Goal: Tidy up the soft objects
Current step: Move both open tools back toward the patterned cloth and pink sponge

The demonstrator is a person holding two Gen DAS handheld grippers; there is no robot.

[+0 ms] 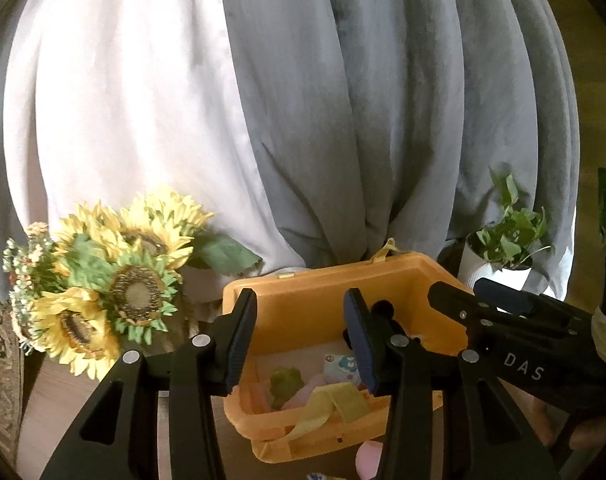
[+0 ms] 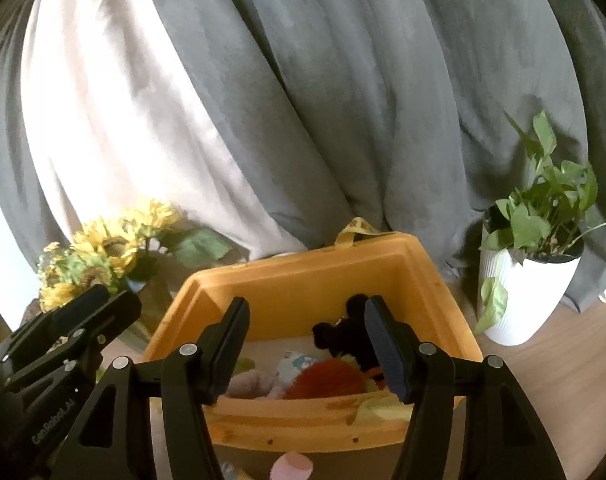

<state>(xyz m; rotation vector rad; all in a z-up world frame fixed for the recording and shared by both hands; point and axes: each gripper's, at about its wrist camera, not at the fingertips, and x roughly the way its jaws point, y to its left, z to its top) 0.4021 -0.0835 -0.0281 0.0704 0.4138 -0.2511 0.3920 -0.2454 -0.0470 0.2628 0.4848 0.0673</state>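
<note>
- One orange plastic bin (image 2: 303, 280), square-walled, sits on the worktop (image 2: 543, 360) ahead of you, heaped with plush toys (image 2: 323, 376).
- Your left tool (image 1: 301, 340): jaws parted, empty.
- Your right tool (image 2: 307, 344): the same.
- One ribbed white pot (image 2: 519, 292).

Grey curtains (image 2: 343, 100) hang in heavy folds above and beyond the fingers, with a paler white curtain (image 1: 115, 112) to their left. A bunch of sunflowers (image 1: 115, 280) with green leaves stands left of the fingers, small pale blossoms at its far left edge. To the right of the fingers a leafy green plant (image 2: 543, 208) grows in a ribbed white pot (image 2: 523, 296), which rests on the wooden bench (image 2: 563, 360).
</note>
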